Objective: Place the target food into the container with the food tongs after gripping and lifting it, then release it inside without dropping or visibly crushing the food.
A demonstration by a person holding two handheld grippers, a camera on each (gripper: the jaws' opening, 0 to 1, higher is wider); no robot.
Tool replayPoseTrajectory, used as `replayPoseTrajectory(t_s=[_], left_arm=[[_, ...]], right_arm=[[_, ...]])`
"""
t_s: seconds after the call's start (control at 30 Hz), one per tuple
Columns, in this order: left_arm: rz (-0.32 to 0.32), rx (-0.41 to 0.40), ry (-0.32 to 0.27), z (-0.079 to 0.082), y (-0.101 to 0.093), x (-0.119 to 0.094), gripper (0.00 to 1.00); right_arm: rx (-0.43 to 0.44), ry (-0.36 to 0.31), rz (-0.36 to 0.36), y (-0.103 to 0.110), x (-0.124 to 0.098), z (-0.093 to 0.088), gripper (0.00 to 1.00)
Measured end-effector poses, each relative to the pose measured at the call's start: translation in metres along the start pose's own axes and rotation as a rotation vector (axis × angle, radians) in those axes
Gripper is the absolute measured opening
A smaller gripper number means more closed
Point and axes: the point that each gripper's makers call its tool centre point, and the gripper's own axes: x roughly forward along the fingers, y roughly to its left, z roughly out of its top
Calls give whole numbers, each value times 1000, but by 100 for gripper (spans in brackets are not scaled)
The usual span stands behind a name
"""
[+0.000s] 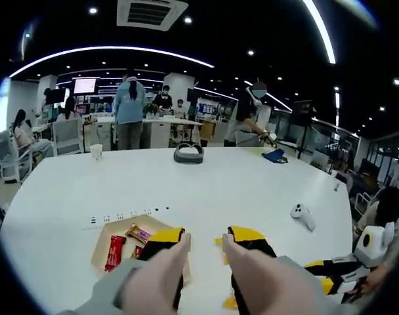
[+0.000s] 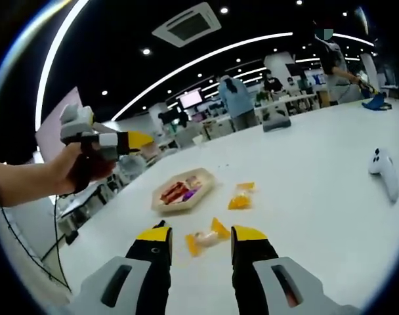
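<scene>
The left gripper (image 1: 204, 244), jaws apart, hangs over a white table (image 1: 239, 184) beside a tray (image 1: 107, 237) of wrapped snacks (image 1: 114, 252).

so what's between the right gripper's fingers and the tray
In the right gripper view, one yellow-wrapped snack lies between the open right gripper and the tray; otherwise bare table.

The table (image 2: 304, 197) looks smooth and matt white. The snack packets (image 2: 206, 237) have shiny plastic wrappers.
</scene>
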Motion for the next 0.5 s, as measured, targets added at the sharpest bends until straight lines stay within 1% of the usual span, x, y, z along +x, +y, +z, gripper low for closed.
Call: replayPoseTrajectory(t_s=[0.1,0.27,0.5], left_arm=[[4,-11,-6,-2,2,-1,24],[6,-21,-15,-6,1,-3,25],[9,-30,-15,-11,-5,-6,25]], right_arm=[[-9,1,8,3,-1,2,36],[-21,15,20,5,-1,0,36],[-36,19,47,14,-3,3,36]])
